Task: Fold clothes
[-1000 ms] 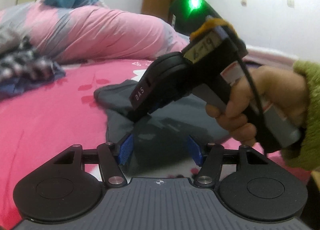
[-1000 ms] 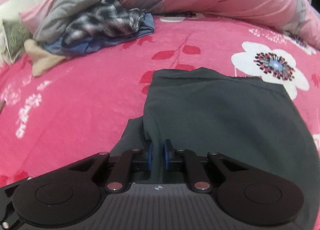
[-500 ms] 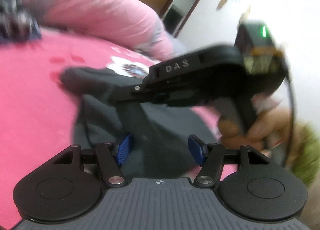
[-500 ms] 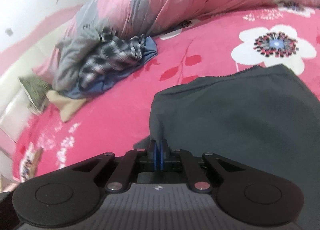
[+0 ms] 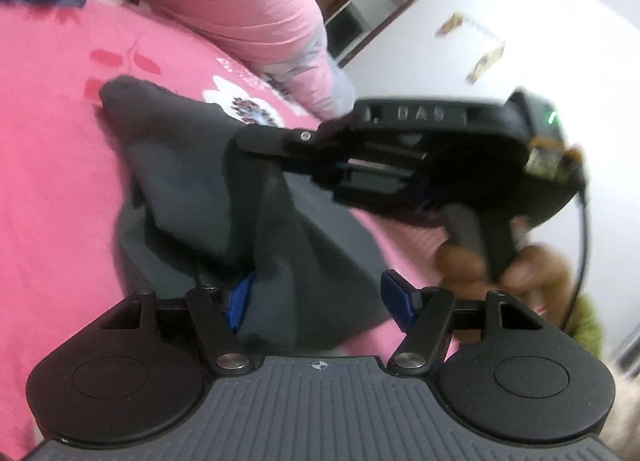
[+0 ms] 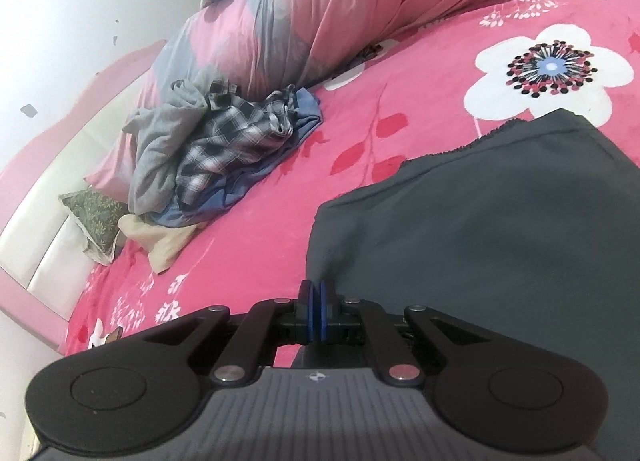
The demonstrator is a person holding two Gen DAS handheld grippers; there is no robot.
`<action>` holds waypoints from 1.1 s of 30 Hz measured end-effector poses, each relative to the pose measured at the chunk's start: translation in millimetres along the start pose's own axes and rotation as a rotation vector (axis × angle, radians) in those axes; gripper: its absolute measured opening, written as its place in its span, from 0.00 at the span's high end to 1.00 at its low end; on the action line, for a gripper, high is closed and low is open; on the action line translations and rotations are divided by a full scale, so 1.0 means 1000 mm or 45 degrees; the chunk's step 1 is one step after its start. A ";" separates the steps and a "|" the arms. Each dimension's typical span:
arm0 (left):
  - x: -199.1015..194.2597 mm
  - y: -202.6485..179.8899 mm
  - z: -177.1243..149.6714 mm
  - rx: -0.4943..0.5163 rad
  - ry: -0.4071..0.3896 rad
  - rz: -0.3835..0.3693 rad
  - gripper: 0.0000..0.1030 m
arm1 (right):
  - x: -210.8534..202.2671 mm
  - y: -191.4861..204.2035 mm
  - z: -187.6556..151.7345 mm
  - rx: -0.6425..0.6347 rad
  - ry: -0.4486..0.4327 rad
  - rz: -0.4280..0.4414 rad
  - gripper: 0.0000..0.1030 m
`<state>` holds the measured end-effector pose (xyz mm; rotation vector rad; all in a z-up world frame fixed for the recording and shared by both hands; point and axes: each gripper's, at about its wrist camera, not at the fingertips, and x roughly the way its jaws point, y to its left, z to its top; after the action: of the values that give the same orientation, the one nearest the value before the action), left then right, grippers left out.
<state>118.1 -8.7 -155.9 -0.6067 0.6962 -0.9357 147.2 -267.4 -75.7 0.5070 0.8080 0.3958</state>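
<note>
The dark grey garment (image 6: 500, 229) lies on the pink floral bedspread (image 6: 280, 197), with one corner raised off the bed. The right gripper (image 6: 314, 303) holds that corner: its blue pads are pressed together on a pinch of the fabric edge. In the left wrist view the same garment (image 5: 180, 149) rises from the bedspread to the right gripper (image 5: 244, 141), which a hand (image 5: 520, 265) in a green sleeve carries above the bed. The left gripper (image 5: 320, 297) has its jaws set wide and they have just been opening further; a fold of the garment lies between the pads, touching the left one, and the right pad stands clear of it. A heap of unfolded clothes (image 6: 216, 141) lies well apart from the garment, against the rolled pink quilt (image 6: 360, 9) at the far edge of the bed.
</note>
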 end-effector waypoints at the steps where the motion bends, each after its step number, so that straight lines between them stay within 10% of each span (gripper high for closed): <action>1: 0.000 0.004 -0.001 -0.030 0.008 0.026 0.36 | 0.001 0.000 0.000 0.002 0.005 0.002 0.97; 16: -0.032 -0.043 -0.018 0.221 -0.112 0.342 0.27 | 0.014 -0.009 -0.006 0.068 0.045 0.025 0.97; 21: -0.017 -0.052 -0.019 0.345 -0.055 0.320 0.30 | 0.012 -0.008 -0.005 0.069 0.036 0.025 0.97; 30: 0.002 -0.014 -0.014 0.098 -0.042 0.250 0.59 | 0.025 0.002 -0.007 -0.026 0.147 -0.029 0.93; 33: 0.003 -0.012 -0.015 0.097 -0.047 0.262 0.67 | 0.021 0.014 -0.001 -0.104 0.136 -0.096 0.69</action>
<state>101.6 -19.5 -157.4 -0.4739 0.6729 -0.7550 157.8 -244.5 -80.7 0.3804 0.9071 0.3873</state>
